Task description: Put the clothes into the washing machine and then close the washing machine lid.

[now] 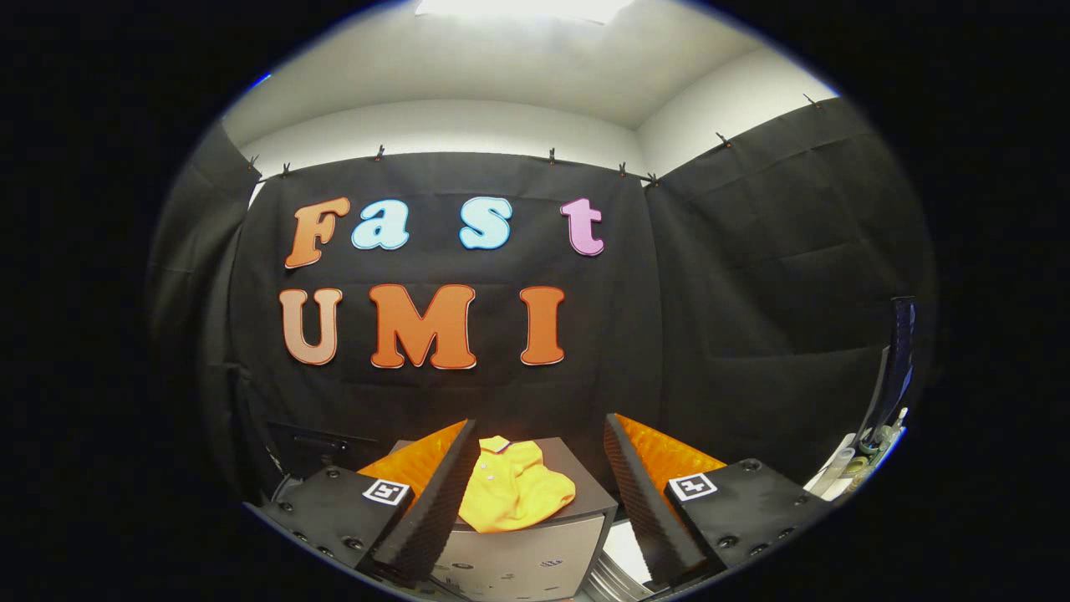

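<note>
- the yellow shirt (pixel 512 489) lies crumpled on top of the washing machine (pixel 577 510), not inside it; we judge the loading not yet begun.
- our gripper (pixel 539 485) is spread wide, grasping nothing, and the shirt sits between and just beyond its fingers.
- we can't tell from here how the machine's lid stands.
- everything is left: grasp the shirt, put it in, shut the lid.
</note>
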A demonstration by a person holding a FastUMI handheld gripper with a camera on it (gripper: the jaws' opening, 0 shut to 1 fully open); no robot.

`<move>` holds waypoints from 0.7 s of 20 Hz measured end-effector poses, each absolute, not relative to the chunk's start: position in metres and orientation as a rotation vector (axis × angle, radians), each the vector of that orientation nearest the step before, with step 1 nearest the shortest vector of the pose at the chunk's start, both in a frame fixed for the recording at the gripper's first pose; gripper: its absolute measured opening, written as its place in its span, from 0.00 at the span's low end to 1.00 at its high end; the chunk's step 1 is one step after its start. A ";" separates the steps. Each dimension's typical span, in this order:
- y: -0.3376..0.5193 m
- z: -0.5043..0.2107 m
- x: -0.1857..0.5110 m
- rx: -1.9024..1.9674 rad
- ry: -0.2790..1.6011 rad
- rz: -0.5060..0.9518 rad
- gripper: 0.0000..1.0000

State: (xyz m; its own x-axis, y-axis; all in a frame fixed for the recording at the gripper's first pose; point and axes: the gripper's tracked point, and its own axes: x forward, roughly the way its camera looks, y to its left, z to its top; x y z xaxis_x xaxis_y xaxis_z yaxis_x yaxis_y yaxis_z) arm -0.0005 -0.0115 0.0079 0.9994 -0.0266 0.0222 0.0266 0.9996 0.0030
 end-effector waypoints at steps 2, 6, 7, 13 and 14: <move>-0.011 0.006 0.001 0.005 -0.018 -0.024 0.97; -0.010 0.004 0.003 0.006 -0.010 -0.021 0.97; -0.010 0.003 0.003 0.005 -0.011 -0.022 0.97; -0.007 0.011 0.014 -0.005 -0.023 -0.018 0.97; -0.005 0.008 0.018 -0.011 -0.016 -0.018 0.97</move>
State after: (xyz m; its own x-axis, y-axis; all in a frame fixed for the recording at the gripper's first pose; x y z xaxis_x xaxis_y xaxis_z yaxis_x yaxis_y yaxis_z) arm 0.0183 -0.0051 0.0081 0.9997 -0.0183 0.0163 0.0185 0.9998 -0.0105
